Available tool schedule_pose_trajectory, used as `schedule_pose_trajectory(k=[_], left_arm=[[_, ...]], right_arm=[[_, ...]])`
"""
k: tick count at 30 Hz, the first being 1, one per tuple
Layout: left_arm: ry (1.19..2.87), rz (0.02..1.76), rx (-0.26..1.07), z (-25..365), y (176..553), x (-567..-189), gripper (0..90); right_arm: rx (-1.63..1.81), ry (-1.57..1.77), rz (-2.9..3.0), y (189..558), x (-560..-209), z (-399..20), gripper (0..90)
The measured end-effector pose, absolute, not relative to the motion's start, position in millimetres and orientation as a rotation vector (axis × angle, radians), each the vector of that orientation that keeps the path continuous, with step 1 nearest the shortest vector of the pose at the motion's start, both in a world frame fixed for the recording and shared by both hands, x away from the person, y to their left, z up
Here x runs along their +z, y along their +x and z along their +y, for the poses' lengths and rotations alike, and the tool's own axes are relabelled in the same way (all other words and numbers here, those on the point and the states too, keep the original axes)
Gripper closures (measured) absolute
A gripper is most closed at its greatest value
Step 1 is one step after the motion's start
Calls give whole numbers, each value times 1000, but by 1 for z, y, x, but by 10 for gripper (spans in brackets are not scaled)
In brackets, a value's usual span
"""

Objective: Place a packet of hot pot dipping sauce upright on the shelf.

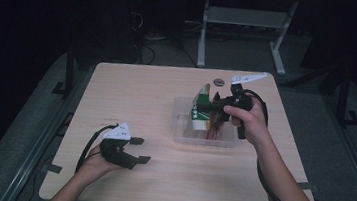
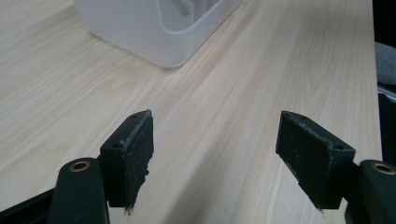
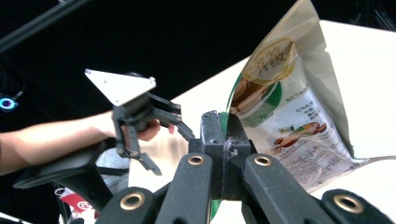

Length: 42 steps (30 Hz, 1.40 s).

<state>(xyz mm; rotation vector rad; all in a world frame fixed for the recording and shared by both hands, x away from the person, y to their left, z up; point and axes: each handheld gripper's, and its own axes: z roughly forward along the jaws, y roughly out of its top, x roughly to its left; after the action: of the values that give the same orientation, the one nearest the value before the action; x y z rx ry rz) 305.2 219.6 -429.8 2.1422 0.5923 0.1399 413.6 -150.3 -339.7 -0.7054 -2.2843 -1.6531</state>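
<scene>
Nearest us, our left gripper (image 1: 137,149) rested low over the table (image 1: 157,88), jaws spread wide with nothing between them. Farther off, our right gripper (image 3: 223,140) pinched the edge of a snack pouch (image 3: 285,112), held tilted above the clear plastic bin (image 1: 181,131).

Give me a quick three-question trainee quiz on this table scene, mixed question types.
1. True or false: the left claw grips the bin.
2. Which claw holds the snack bag? A) left B) right C) both
3. Fill in: below the lifted bag sits a clear plastic ____.

Key:
1. False. Its jaws stand open over the bare table.
2. B. The right claw pinches the bag's edge.
3. Bin.
</scene>
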Motion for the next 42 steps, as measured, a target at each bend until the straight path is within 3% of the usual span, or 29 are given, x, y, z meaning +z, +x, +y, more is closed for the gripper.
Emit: schedule_pose_trajectory(k=[7,12,17,23,34,42], left_arm=[[2148,592,124,219,306,-432,266],[2153,592,121,219,306,-433,265],[2154,597,119,220,305,-433,263],[2163,597,120,221,304,-433,259],[2177,599,128,224,304,-432,259],[2241,589,129,222,299,-431,256]], right_arm=[[-1570,-784,-2358,419,-360,-144,880],[-1587,-797,-2405,416,-356,-147,741],[-1627,-828,-2423,408,-347,-156,544],[-1589,-857,-2490,398,-348,-164,492],[-1617,-891,-2523,384,-332,-185,480],[-1630,-864,-2551,355,-348,-197,441]])
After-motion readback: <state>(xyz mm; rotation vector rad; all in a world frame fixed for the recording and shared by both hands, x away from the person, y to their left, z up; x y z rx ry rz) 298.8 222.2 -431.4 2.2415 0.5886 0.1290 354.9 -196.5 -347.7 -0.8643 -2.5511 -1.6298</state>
